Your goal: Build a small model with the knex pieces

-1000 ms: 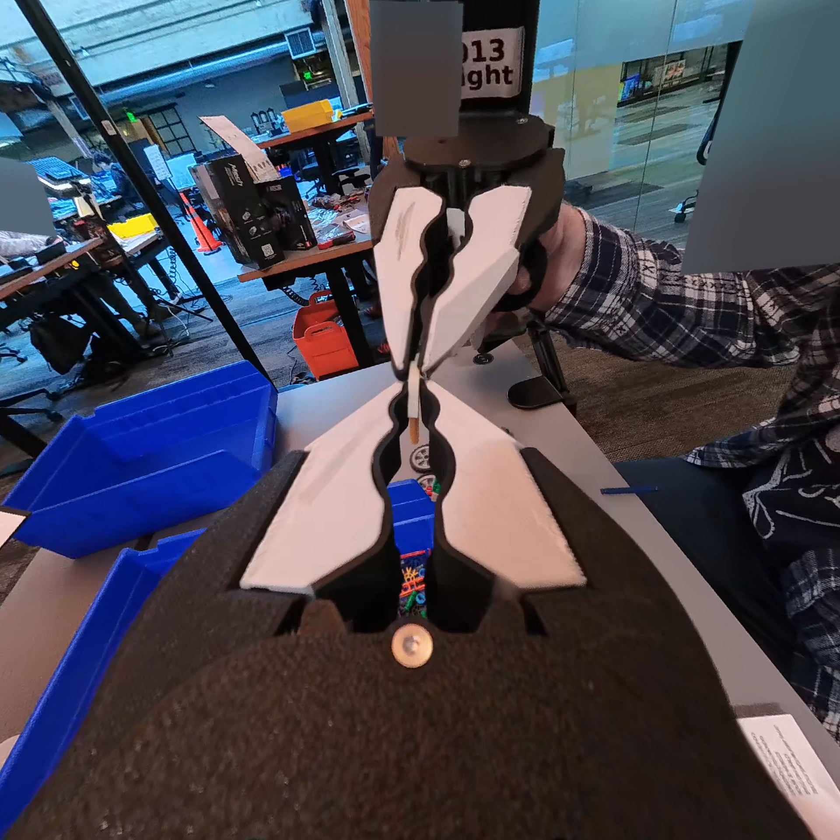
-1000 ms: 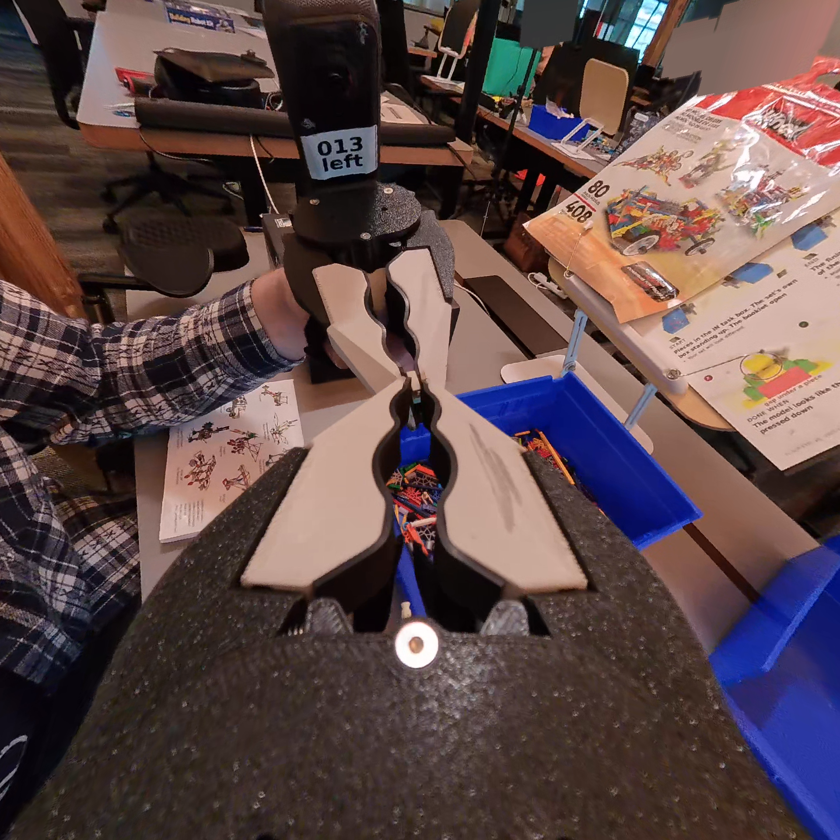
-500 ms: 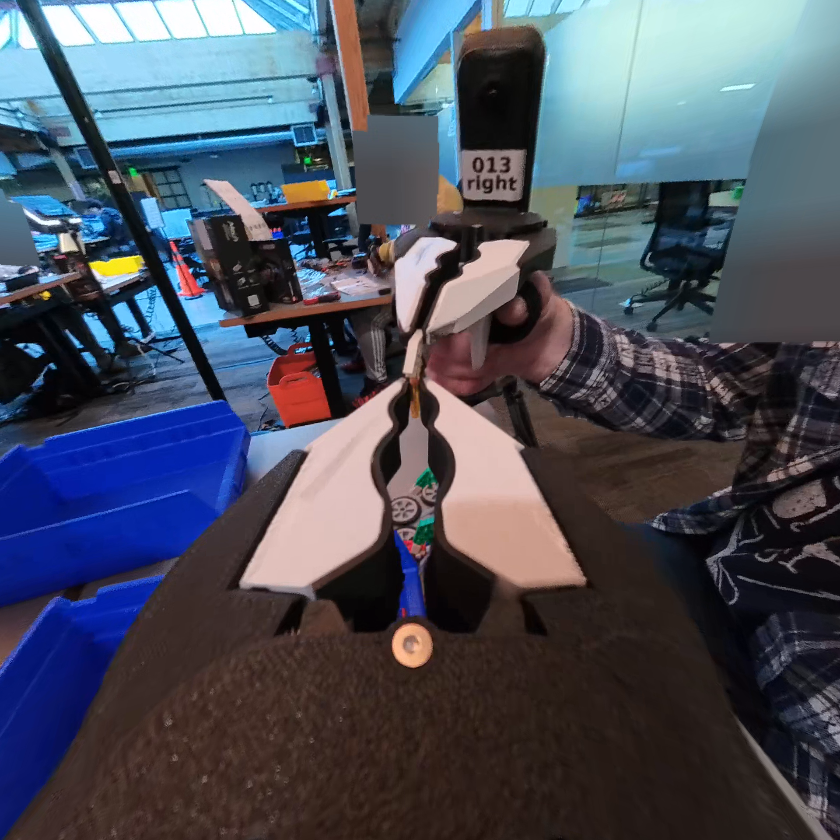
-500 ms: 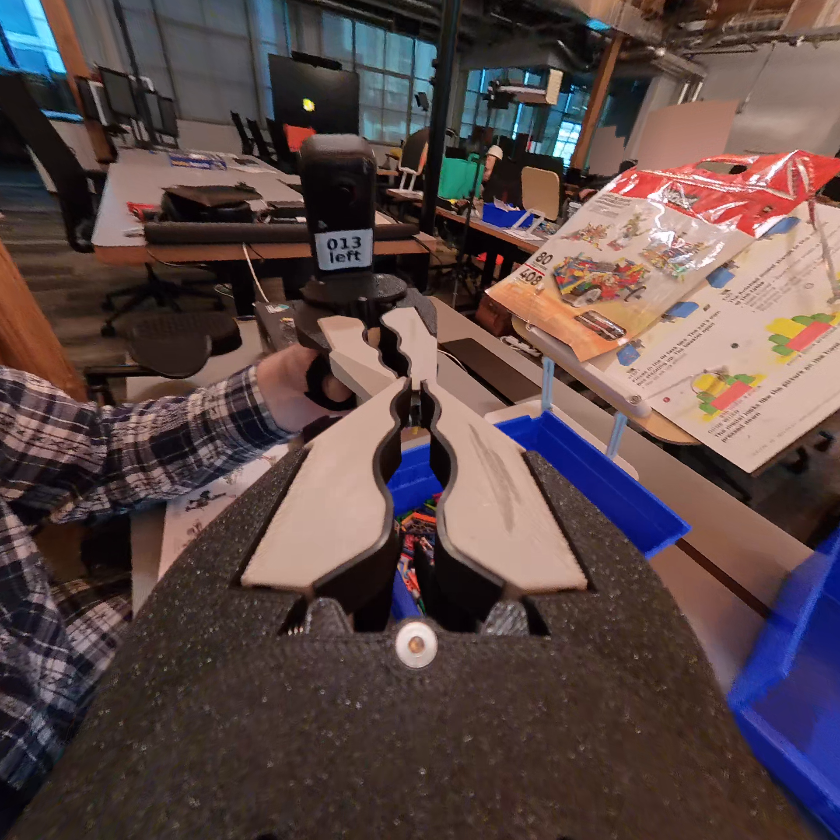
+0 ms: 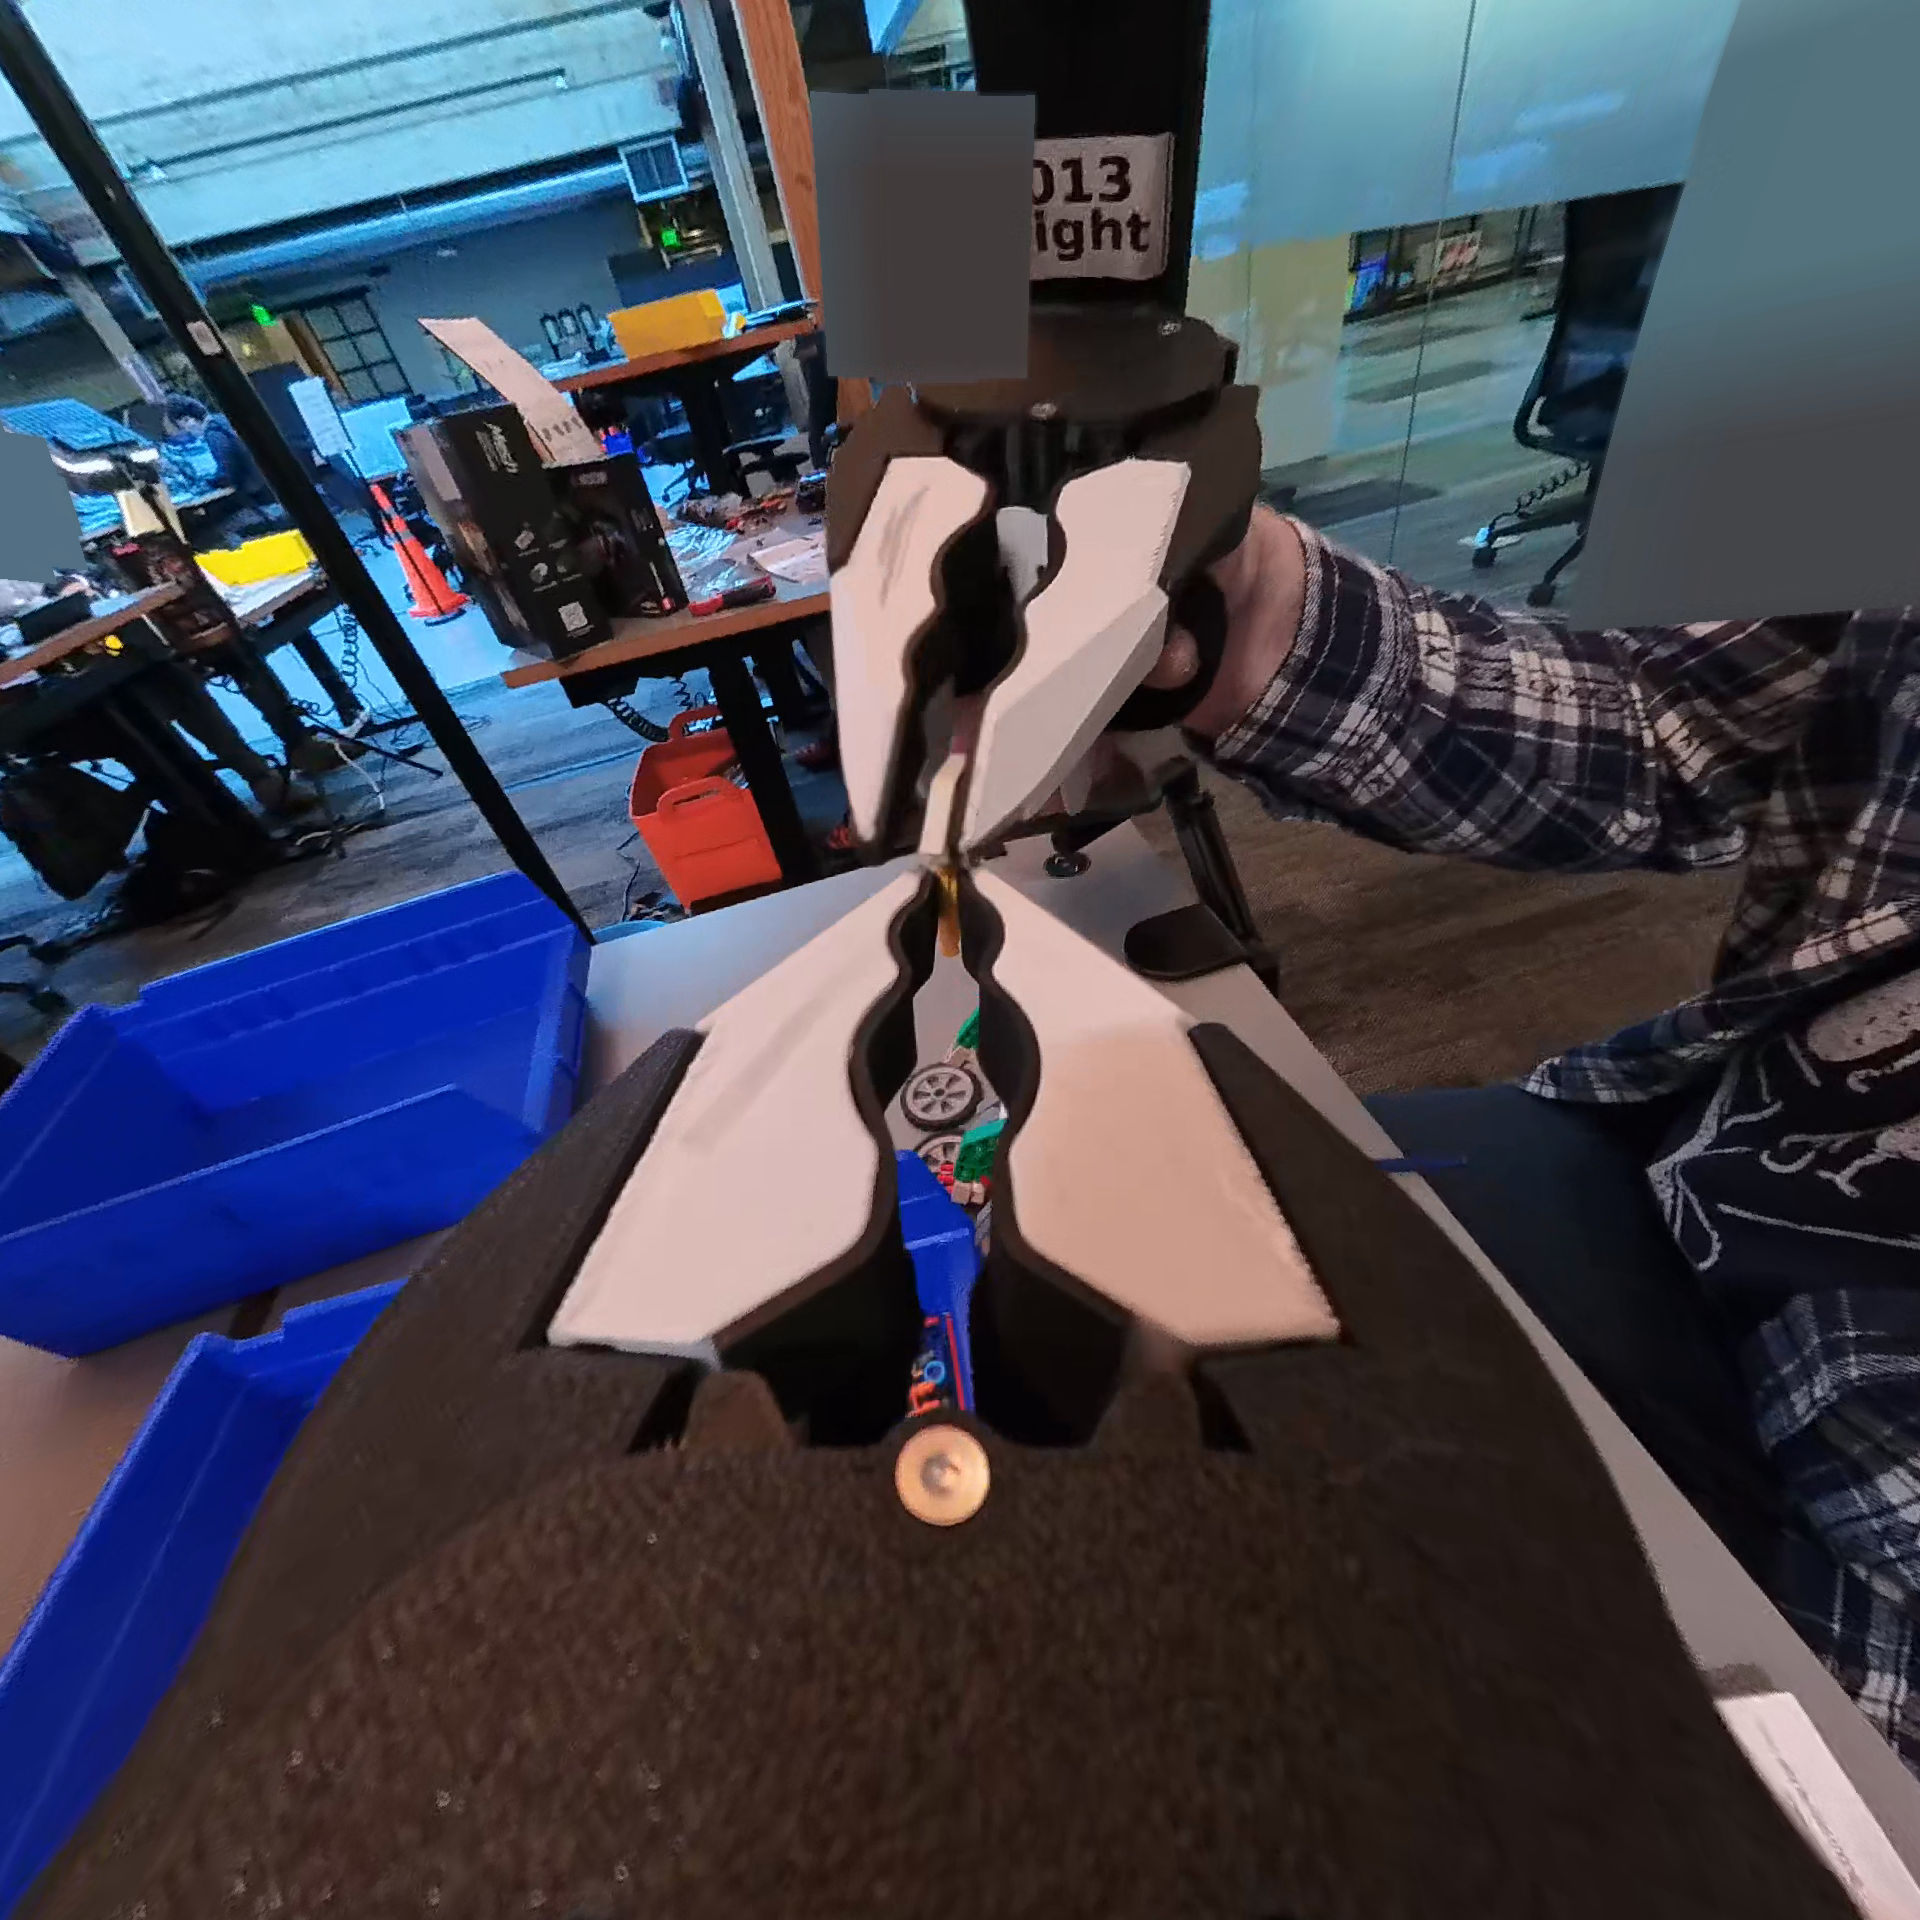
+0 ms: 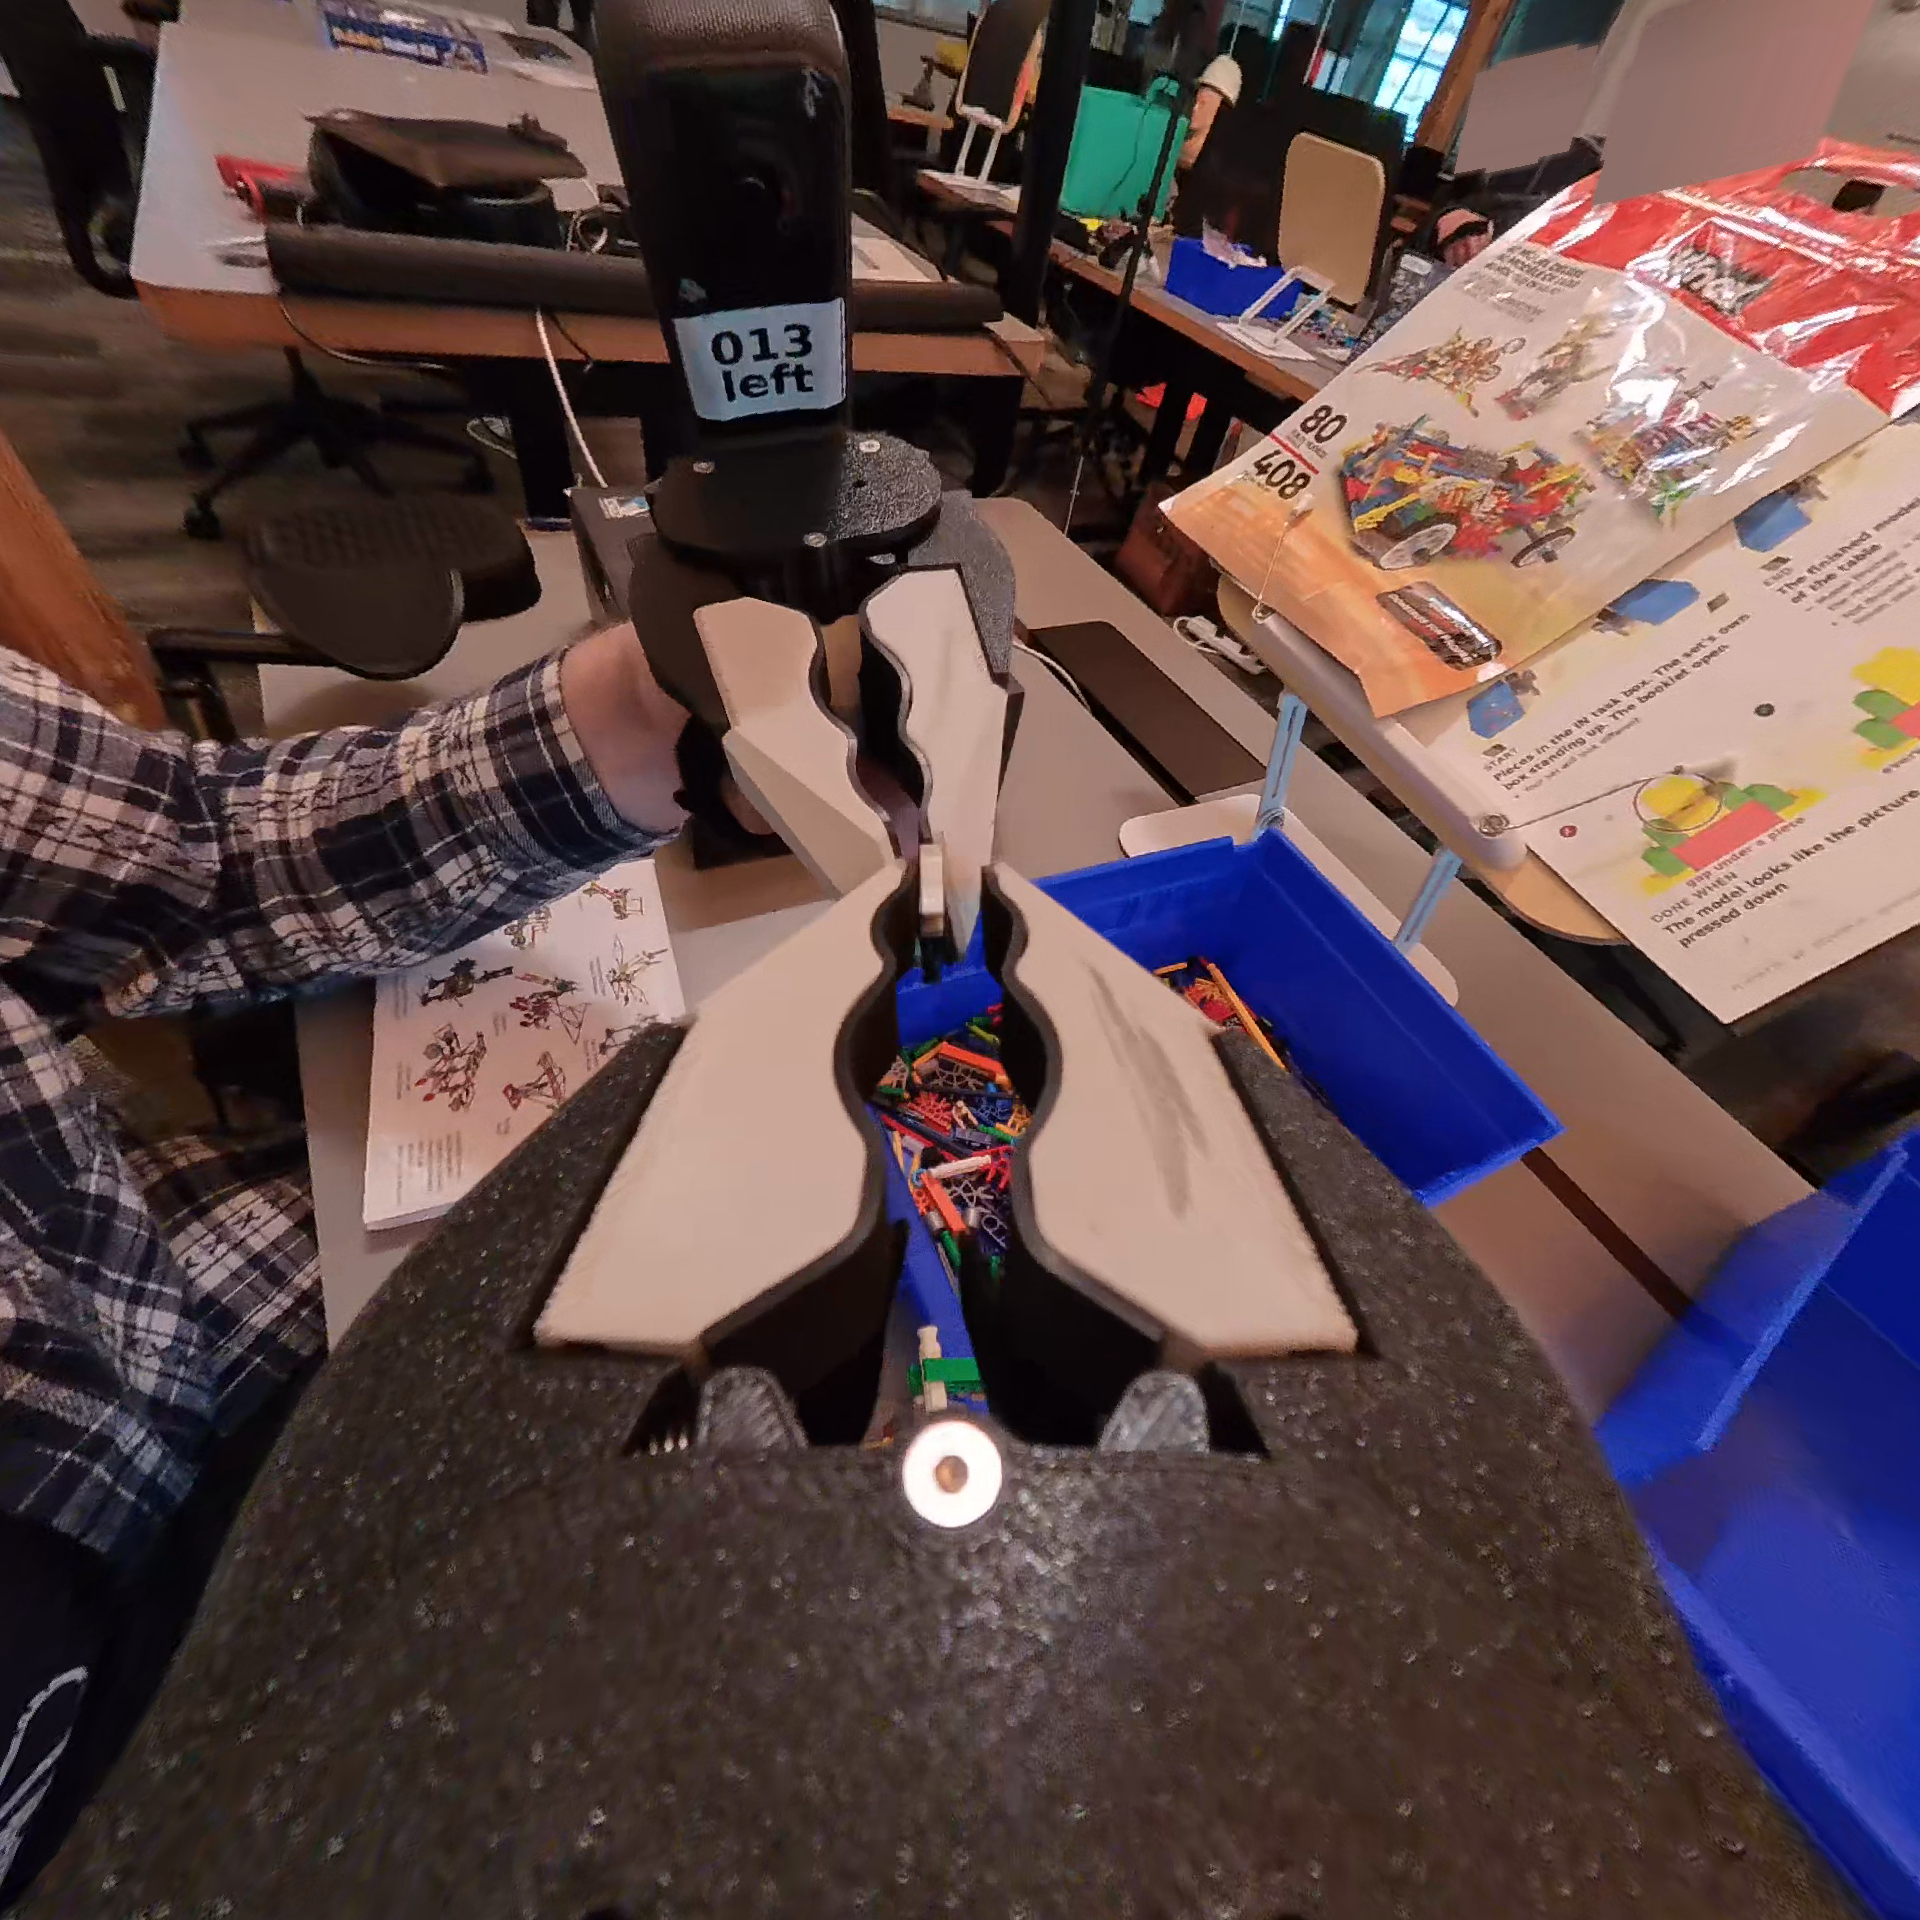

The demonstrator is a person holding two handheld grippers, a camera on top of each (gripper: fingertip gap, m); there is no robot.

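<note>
My left gripper point(image 5: 948, 885) is shut on a small yellow piece point(image 5: 948, 920) and holds it in the air. My right gripper point(image 6: 940, 883) faces it tip to tip. Its jaws are closed to a narrow gap on a small white piece point(image 6: 932, 881). In the left wrist view the white piece point(image 5: 948, 798) sits right above the yellow one, and the two seem joined. The left gripper's fingertips point(image 6: 964, 904) reach in between the right gripper's tips. Both grippers hover over a blue bin point(image 6: 1340, 997) of colourful rods and connectors.
Empty blue bins stand at the left point(image 5: 270, 1101) and near right point(image 6: 1787, 1455). Small wheels point(image 5: 935, 1091) lie on the grey table point(image 5: 1278, 1029). An instruction booklet point(image 6: 499, 1039) lies beside a plaid sleeve point(image 6: 260, 831). A tilted picture board point(image 6: 1558, 540) stands behind the bin. The tips of both grippers are at nearly the same place.
Both grippers tilted up half a second ago and have come back down over the bin, tips still meeting. The right gripper's jaws stand slightly wider than before.
</note>
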